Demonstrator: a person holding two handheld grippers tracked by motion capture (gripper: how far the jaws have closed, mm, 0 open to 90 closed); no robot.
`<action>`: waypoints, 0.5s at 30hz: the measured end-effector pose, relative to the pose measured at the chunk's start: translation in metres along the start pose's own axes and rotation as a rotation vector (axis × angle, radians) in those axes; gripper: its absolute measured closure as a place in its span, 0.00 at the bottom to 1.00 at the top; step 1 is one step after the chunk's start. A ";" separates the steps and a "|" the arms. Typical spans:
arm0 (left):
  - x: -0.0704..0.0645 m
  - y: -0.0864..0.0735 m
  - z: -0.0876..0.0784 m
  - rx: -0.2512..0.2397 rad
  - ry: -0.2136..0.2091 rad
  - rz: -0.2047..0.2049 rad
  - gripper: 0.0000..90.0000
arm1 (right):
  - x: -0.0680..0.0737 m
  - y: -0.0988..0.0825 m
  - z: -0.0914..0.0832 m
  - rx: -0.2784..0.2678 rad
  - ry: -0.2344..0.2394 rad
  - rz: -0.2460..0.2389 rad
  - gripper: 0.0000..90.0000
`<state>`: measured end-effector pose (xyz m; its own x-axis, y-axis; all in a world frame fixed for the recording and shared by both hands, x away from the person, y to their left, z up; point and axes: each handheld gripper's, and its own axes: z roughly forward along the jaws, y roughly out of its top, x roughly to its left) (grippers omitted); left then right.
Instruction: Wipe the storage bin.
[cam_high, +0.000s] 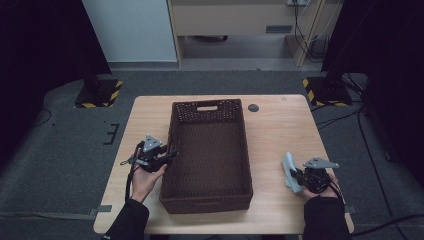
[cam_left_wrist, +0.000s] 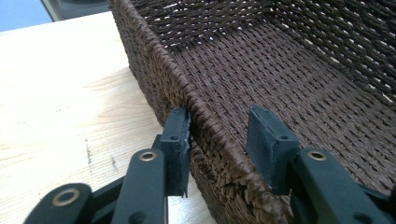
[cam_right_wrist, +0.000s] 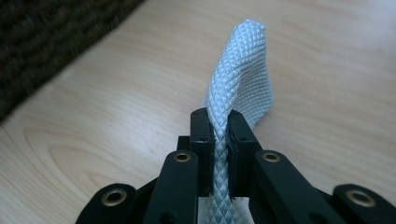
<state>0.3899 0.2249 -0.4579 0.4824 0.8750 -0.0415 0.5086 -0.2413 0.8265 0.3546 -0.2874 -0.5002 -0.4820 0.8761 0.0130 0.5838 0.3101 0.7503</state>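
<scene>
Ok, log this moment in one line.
right gripper: shut on cloth | left gripper: astride basket wall, not clamped | cloth on table

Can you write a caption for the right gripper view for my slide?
The right gripper pinches a pale blue waffle-textured cloth above the wooden table.

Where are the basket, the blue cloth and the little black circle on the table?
basket (cam_high: 209, 200), high view, on its near wall.
blue cloth (cam_right_wrist: 243, 70), right gripper view, on the raised fold above the jaws.
black circle (cam_high: 253, 107), high view, on its middle.
</scene>
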 end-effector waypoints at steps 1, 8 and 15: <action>0.000 0.000 0.000 -0.001 0.001 0.002 0.66 | 0.000 0.002 -0.001 -0.018 0.000 -0.001 0.93; -0.002 0.002 0.001 0.000 0.009 0.010 0.69 | 0.001 0.022 0.001 -0.127 0.010 0.014 0.93; -0.007 0.003 0.004 0.000 0.001 0.015 0.69 | 0.003 0.038 0.011 -0.161 0.000 0.006 0.93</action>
<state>0.3909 0.2162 -0.4570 0.4892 0.8717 -0.0283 0.5011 -0.2544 0.8272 0.3823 -0.2686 -0.4786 -0.4788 0.8777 0.0176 0.4742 0.2417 0.8466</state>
